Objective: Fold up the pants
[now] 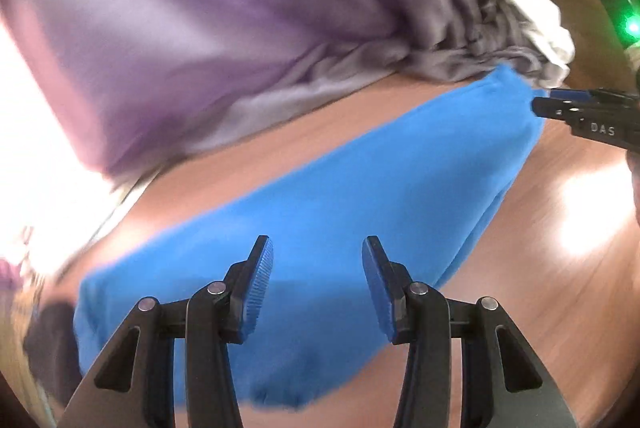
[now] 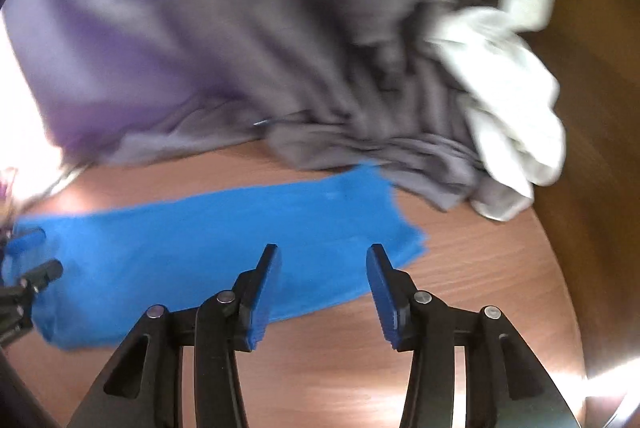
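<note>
- Right now your left gripper [image 1: 318, 288] is spread, its blue pads [image 1: 260, 292] apart with nothing pinched between them; it hangs above the blue pants [image 1: 360, 196].
- Your right gripper [image 2: 324, 296] is likewise spread and grips nothing; its left pad sits over the near edge of the pants [image 2: 224, 240], its right pad over bare wood.
- The pants lie flat as a long band on the wooden table [image 2: 460, 288], running from the left wrist view's lower left up to its right side.
- From the left wrist view, your right gripper [image 1: 560, 106] shows at the far end of the band, its tip just at the cloth's corner; contact is too blurred to call.
- From the right wrist view, your left gripper [image 2: 38, 278] shows at the band's left end.
- Beyond the pants, a heap of purple cloth [image 1: 180, 28], grey cloth [image 2: 320, 48] and white cloth [image 2: 516, 108] rests on the table; the grey cloth meets the band's far corner.
</note>
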Demonstrator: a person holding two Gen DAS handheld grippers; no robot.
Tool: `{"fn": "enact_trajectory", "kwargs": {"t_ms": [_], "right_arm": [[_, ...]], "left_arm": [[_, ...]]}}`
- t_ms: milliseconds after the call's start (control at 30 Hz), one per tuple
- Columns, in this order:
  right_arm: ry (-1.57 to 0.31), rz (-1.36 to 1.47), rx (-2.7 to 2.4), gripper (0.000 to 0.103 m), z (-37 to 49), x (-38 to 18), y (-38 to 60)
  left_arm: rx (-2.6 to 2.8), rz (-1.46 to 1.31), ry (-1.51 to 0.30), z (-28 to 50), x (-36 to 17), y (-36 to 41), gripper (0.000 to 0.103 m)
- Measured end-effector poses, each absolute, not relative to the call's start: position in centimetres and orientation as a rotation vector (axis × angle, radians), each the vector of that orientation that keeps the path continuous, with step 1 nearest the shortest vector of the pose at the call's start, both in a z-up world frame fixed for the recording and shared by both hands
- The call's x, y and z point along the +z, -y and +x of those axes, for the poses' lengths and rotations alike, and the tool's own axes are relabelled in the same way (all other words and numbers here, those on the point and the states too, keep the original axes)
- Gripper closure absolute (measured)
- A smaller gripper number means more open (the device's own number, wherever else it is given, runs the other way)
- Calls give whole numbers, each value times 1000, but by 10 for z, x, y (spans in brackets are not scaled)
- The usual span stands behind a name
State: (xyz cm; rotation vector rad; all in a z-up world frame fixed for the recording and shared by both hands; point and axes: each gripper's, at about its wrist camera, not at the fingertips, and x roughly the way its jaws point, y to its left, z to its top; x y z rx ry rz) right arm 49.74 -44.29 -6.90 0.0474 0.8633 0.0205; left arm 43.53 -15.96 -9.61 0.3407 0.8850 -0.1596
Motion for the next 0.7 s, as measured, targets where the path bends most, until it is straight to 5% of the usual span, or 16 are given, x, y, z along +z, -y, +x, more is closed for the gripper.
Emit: {"fn": "enact_trajectory", "kwargs": {"t_ms": [333,700], "right_arm": [[-896,0,107,57,483,-73,388],[-887,45,-117,57,476,-80,417]], "left_arm": [[-19,253,-908,366,-106,116,57],[179,360,-902,376,-130,125,57]]}}
